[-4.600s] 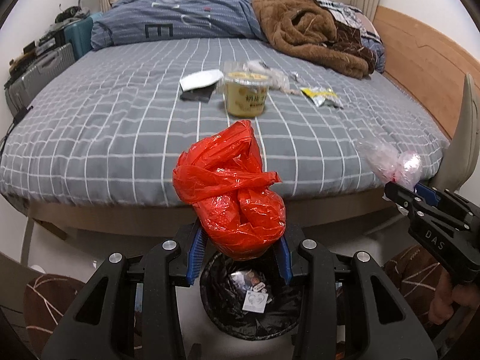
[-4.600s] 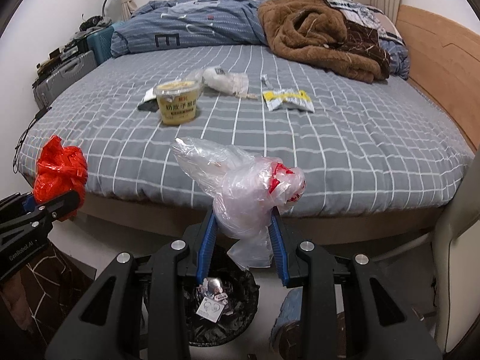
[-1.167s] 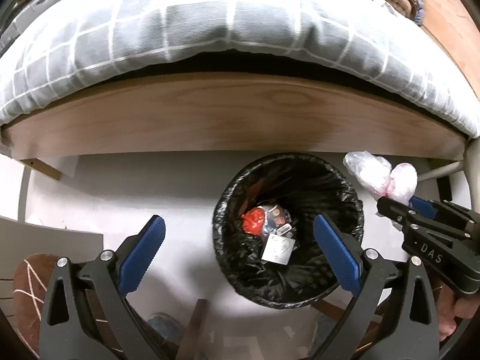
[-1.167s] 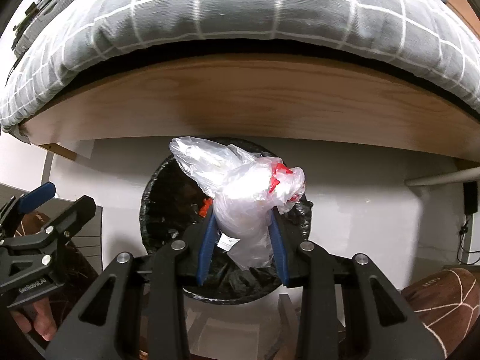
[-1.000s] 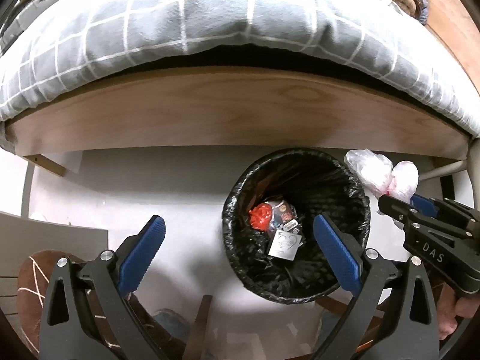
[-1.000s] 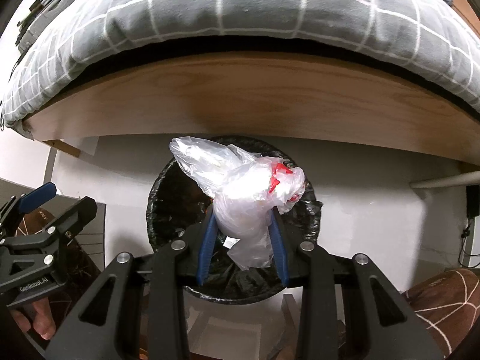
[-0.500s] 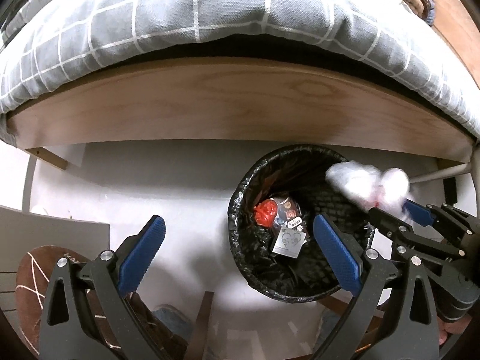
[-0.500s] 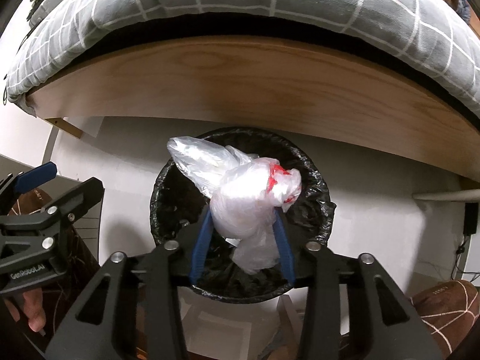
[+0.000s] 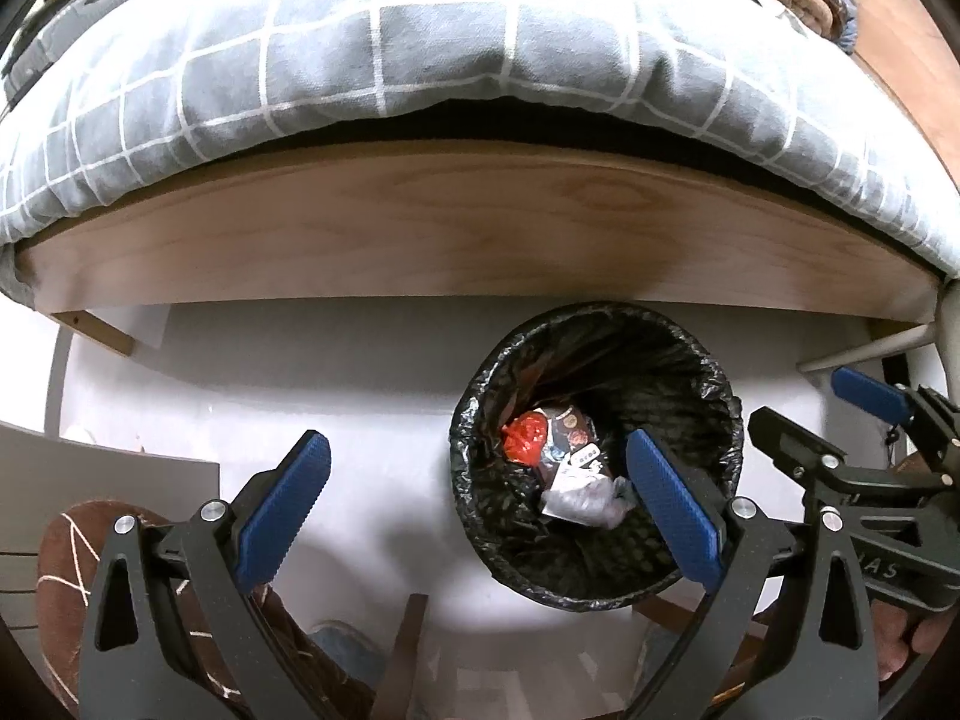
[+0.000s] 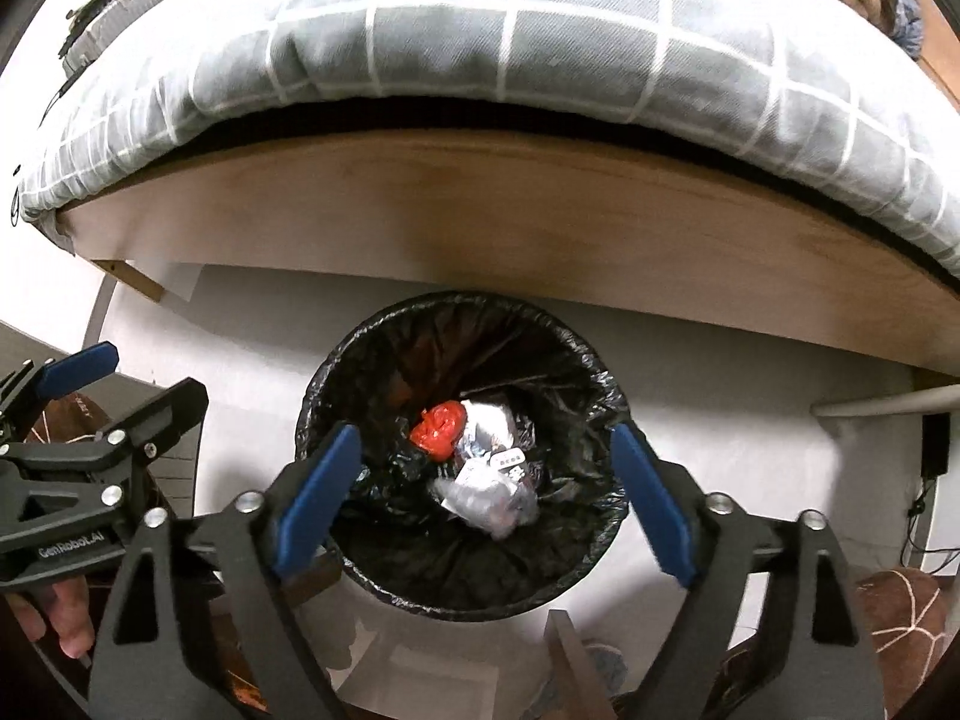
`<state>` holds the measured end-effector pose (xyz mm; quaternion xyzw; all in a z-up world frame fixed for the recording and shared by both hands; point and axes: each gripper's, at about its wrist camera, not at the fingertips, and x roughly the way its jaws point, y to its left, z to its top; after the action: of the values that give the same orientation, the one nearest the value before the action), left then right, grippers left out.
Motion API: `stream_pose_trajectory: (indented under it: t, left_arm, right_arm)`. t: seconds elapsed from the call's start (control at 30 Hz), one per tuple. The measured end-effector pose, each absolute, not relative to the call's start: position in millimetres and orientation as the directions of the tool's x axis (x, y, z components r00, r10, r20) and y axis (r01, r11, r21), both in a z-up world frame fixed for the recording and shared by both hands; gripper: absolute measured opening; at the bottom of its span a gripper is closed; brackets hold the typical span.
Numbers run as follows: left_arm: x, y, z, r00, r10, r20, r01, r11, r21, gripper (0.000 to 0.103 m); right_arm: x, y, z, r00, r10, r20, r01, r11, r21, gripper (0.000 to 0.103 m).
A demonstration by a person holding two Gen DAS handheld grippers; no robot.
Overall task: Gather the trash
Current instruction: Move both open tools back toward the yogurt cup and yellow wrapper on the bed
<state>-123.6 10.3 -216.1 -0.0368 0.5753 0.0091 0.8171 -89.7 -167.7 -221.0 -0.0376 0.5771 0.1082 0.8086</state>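
Right gripper (image 10: 486, 498) over the bin (image 10: 336, 372) — jaws have just been opening, now wide, nothing between them. Clear bag (image 10: 486, 501) lies inside the bin beside the red bag (image 10: 438, 429). Left gripper (image 9: 474, 504) — jaws wide, empty, near the bin by the bed (image 9: 420, 228).

Lined trash bin (image 10: 336, 384) on white floor (image 9: 300, 372) (bedside)

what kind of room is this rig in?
Most likely a bedroom: a mattress in a grey checked sheet on a wooden bed frame, with a black-lined trash bin on the floor beside it.
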Motion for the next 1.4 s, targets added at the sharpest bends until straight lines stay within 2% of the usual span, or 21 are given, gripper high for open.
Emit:
stream_pose_trajectory:
  t: [0.13, 0.8, 1.07, 1.4]
  left_arm:
    - [-124.9, 7.3, -203.9, 0.364, -0.032, -0.931, -0.049, 0.997, -0.054, 0.097]
    - [-115.1, 2.5, -114.6, 0.503, -0.040, -0.863, -0.019, 0.998, -0.057, 0.097]
    - [-74.3, -13.5, -85.5, 0.535, -0.057, -0.843, 0.009, 0.998, -0.062, 0.097]
    - [8.3, -32.1, -66.7, 0.562, -0.081, -0.823, 0.021, 0.996, -0.083, 0.097]
  right_arm:
    - [-92.4, -177.0, -206.9, 0.358, 0.132, -0.925, -0.207, 0.977, 0.059, 0.095]
    - [-83.0, -213.9, -116.2, 0.545, 0.104, -0.832, -0.172, 0.985, 0.011, 0.095]
    - [-39.5, -242.6, -89.1, 0.576, 0.075, -0.814, -0.121, 0.993, 0.006, 0.095]
    - [60.3, -279.9, -75.5, 0.603, 0.034, -0.797, -0.066, 0.998, -0.008, 0.095]
